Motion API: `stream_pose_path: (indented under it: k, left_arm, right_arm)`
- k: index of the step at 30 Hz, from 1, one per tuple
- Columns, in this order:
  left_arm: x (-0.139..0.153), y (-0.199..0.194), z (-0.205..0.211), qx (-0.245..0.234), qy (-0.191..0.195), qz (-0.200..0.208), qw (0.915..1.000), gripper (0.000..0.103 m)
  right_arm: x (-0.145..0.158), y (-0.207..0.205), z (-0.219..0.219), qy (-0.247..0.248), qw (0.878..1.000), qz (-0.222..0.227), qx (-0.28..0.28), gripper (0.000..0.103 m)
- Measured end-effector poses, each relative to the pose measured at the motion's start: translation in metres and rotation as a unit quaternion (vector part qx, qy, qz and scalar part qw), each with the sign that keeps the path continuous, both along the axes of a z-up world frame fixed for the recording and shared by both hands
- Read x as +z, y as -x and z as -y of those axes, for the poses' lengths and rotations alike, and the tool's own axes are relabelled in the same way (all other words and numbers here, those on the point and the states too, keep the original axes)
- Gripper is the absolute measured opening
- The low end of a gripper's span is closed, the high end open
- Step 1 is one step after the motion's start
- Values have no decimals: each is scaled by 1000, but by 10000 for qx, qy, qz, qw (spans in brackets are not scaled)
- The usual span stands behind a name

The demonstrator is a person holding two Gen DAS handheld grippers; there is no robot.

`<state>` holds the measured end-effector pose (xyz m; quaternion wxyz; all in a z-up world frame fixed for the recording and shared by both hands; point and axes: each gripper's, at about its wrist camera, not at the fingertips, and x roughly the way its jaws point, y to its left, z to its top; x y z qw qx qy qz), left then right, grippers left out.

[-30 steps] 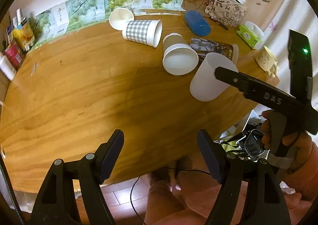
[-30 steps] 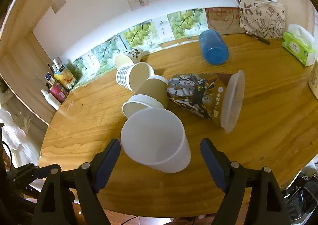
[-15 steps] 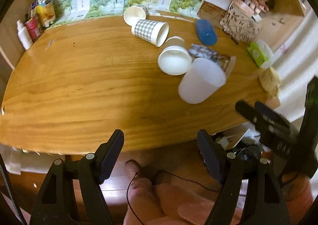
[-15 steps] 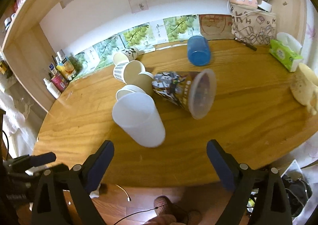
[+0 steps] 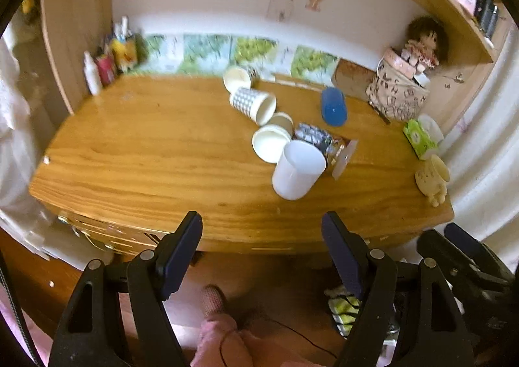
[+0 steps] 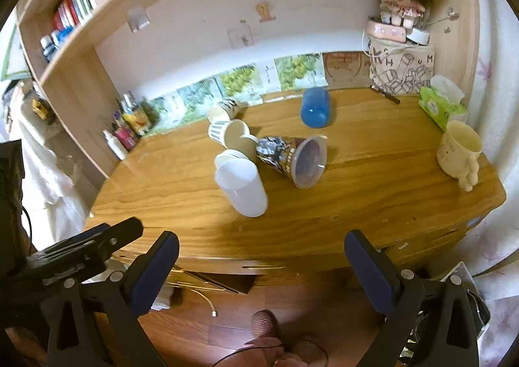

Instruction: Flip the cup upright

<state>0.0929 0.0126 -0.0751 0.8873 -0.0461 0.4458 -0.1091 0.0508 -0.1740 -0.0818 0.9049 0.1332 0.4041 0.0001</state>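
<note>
Several cups lie tipped over on the wooden table (image 5: 146, 152) (image 6: 373, 185). A white plastic cup (image 5: 296, 170) (image 6: 241, 187) lies nearest the front edge. Behind it lie a printed cup with a clear lid (image 5: 324, 144) (image 6: 290, 156), a tan paper cup (image 5: 272, 140) (image 6: 232, 152), a checked paper cup (image 5: 251, 102) (image 6: 225, 133) and a blue cup (image 5: 334, 105) (image 6: 316, 107). My left gripper (image 5: 261, 253) and right gripper (image 6: 261, 269) are both open and empty, held off the table in front of its front edge.
A cream mug (image 5: 433, 177) (image 6: 459, 151) stands upright at the table's right end beside a green tissue pack (image 6: 441, 104). Bottles (image 5: 107, 58) stand at the back left. A patterned bag with a doll (image 6: 400, 65) stands at the back right. The floor lies below.
Both grippers have pulled back and away from the table, off its front edge. The right gripper, which was around the white cup, has left it lying on the table.
</note>
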Motion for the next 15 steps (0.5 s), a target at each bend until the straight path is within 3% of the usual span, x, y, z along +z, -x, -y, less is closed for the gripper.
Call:
stream_pose_path:
  k: [5,10,13,15]
  left_arm:
    - [18,19,4,136,-124,376,9991,83]
    - [41,36,7,229,-88,912,9955,92]
    - [51,46,4,395,-111,1254,9913,101]
    - [54,52,2,449,-40,1426,9887,101]
  right_arm:
    - [22,20,1,-229,9995,225,75,102]
    - [43,36,-14,323,9971,674,167,102]
    - [49,42,-17,447,9948,888,224,102]
    - [54,47,-16,517,9925,1095,152,102]
